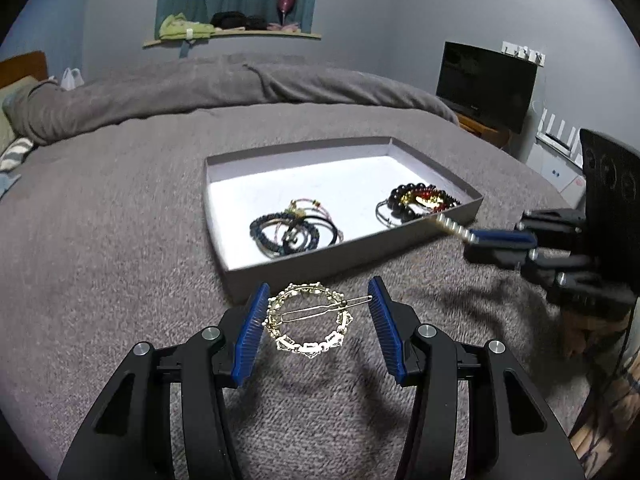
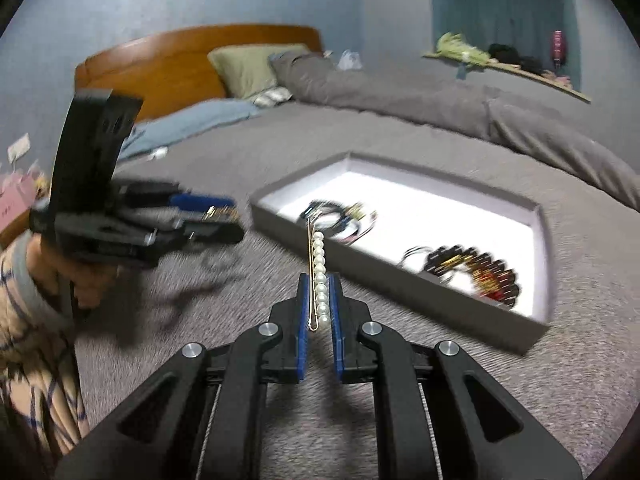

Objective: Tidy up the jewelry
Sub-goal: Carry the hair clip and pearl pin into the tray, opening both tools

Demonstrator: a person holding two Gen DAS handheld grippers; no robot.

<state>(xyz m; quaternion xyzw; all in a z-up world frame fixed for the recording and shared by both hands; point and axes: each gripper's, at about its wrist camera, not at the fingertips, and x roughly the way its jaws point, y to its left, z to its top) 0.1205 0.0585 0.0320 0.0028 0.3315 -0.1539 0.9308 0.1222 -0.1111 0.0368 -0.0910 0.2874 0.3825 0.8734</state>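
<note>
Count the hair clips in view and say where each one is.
2. The round gold hair clip is held between the left gripper's pads, above the blanket. The pearl hair clip is clamped in the right gripper near the box. The bracelet piles may hide more.

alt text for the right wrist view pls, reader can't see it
The right hand-held gripper is shut on a pearl hair pin above a grey bed cover. Ahead lies an open box holding bracelets; at left, the left hand-held gripper carries a gold piece.
</note>
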